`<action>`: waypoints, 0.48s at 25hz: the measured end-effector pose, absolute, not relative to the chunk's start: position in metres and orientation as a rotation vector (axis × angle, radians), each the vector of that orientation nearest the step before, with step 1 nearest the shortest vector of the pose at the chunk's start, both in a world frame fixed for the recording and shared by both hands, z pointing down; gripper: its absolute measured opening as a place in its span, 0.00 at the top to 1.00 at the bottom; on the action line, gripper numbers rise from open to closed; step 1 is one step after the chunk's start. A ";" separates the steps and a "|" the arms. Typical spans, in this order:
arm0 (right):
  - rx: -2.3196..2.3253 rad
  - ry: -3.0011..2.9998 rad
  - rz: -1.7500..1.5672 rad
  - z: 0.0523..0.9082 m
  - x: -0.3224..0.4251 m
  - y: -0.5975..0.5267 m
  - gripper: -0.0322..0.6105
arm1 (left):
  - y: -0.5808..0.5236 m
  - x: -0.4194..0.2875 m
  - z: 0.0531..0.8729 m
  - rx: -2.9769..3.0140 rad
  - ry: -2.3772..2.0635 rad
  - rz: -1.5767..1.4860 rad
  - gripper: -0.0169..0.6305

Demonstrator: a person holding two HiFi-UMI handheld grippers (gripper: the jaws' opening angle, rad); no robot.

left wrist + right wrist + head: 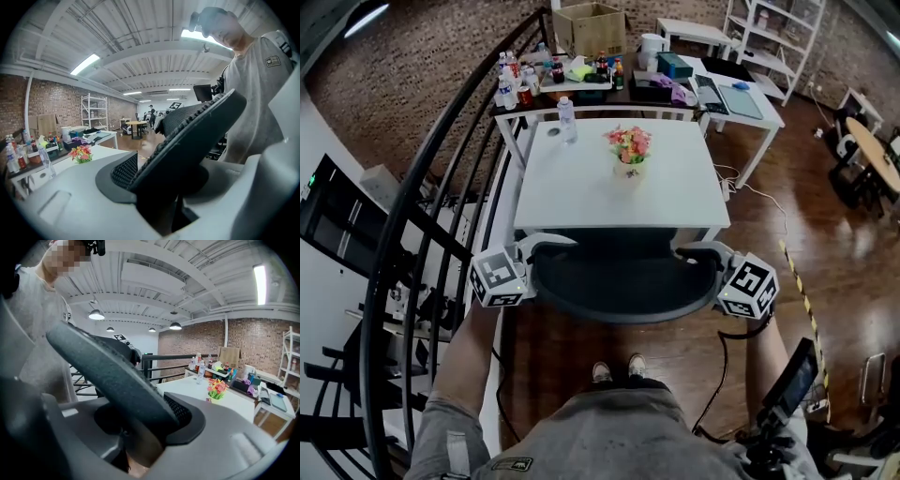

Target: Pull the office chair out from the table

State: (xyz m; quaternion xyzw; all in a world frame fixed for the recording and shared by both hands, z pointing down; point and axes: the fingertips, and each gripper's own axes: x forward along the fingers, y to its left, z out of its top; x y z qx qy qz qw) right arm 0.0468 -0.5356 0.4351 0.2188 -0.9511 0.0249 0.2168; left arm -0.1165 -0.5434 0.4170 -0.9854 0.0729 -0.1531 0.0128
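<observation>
Chair [623, 286]: seat tucked under the counter's [581, 202] near edge, backrest toward the person.
Left claw [536, 249]: pinching the backrest's left rim.
Right claw [701, 255]: pinching its right rim.
Doing it well: pull both sides evenly, straight back from the counter's edge, with a firm grip so nothing twists.

Brick wall [441, 56], wooden floor [825, 234], white shelving [787, 37], ceiling strip lights [84, 64]

L gripper [539, 251], R gripper [698, 253] both clamp chair [619, 286]
</observation>
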 end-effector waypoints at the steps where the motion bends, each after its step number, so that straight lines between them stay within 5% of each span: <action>1: 0.600 -2.637 0.070 0.435 0.045 -0.530 0.65 | -0.538 -0.119 0.417 -3.071 0.227 -0.480 0.68; 12: 0.547 -2.613 0.024 0.443 0.048 -0.472 0.69 | -0.485 -0.114 0.419 -3.055 0.281 -0.480 0.65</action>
